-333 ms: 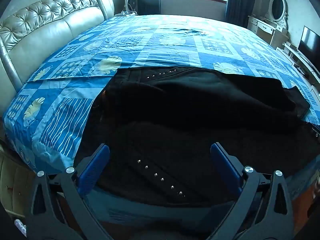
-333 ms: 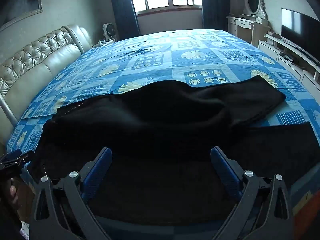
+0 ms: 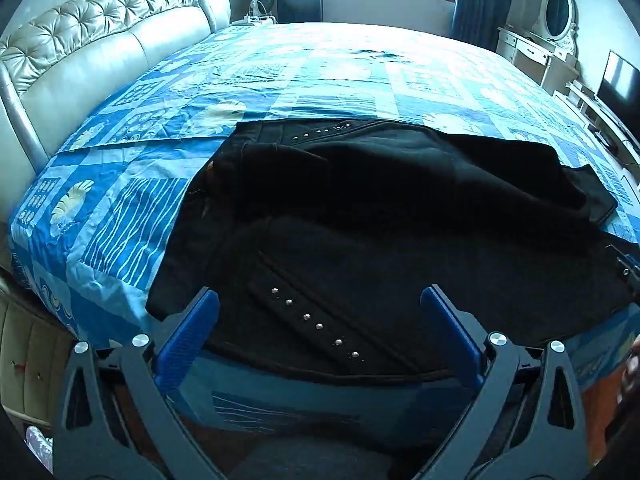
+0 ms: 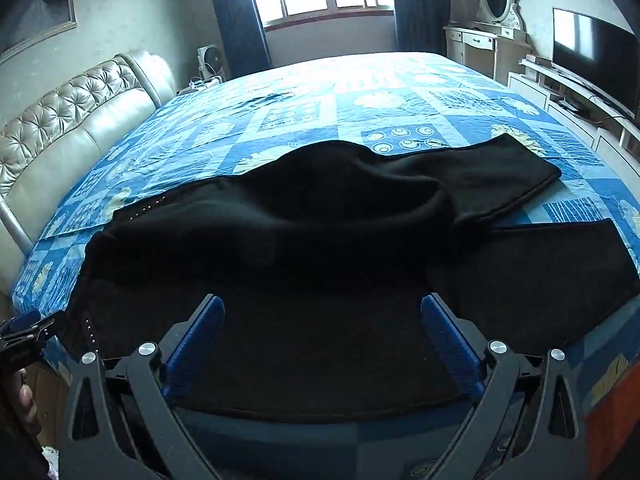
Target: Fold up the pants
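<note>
Black pants (image 3: 380, 216) lie rumpled across the near side of the bed, waist to the left with rows of silver studs (image 3: 312, 318). In the right wrist view the pants (image 4: 304, 220) bulge up in the middle and two legs spread to the right (image 4: 500, 176). My left gripper (image 3: 319, 304) is open and empty, hovering over the studded waist near the bed's front edge. My right gripper (image 4: 322, 314) is open and empty over the pants' near edge. The left gripper also shows at the far left of the right wrist view (image 4: 24, 330).
The bed has a blue patterned sheet (image 3: 320, 76) and a tufted beige headboard (image 3: 100, 48) on the left. A white dresser with oval mirror (image 4: 496, 20) and a TV (image 4: 592, 48) stand at the right. A fan (image 3: 262, 0) stands by the window.
Both grippers have shifted only slightly; the pants lie the same way. Both stay open.
</note>
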{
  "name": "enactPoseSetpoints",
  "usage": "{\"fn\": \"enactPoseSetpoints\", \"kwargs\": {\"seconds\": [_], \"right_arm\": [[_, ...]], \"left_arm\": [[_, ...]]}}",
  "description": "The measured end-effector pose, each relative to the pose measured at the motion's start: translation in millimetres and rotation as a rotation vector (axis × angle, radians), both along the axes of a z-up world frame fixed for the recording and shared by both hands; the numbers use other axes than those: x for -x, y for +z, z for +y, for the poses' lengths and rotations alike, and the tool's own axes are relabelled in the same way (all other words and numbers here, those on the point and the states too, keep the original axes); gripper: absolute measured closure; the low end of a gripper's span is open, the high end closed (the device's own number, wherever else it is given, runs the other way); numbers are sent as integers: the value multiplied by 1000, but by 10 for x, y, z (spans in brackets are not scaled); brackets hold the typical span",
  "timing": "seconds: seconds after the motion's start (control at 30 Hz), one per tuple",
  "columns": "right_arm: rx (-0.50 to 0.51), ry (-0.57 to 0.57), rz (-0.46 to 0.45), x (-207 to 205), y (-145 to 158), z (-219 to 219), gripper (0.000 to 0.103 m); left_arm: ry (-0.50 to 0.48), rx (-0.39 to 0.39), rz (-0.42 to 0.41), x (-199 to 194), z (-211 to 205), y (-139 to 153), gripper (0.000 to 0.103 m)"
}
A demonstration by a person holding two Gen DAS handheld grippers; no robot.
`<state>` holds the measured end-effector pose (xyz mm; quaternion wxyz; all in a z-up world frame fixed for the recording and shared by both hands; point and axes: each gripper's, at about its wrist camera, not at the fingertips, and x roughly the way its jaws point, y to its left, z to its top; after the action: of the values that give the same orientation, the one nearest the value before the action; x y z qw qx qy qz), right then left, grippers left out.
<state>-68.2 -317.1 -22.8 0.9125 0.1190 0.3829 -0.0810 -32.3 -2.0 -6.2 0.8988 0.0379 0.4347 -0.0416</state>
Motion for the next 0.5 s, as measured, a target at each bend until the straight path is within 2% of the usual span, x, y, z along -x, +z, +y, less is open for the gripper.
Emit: {"fn": "enactPoseSetpoints", "kwargs": {"seconds": [0.17,0.5], "right_arm": [[-18,1,23,-25,-43,-31,5],[8,-15,37,-23,-43,20,5]], "left_arm": [[-24,-16,-37,86,-83,54,2],[-25,-8,-26,57,-120,90,2]]}}
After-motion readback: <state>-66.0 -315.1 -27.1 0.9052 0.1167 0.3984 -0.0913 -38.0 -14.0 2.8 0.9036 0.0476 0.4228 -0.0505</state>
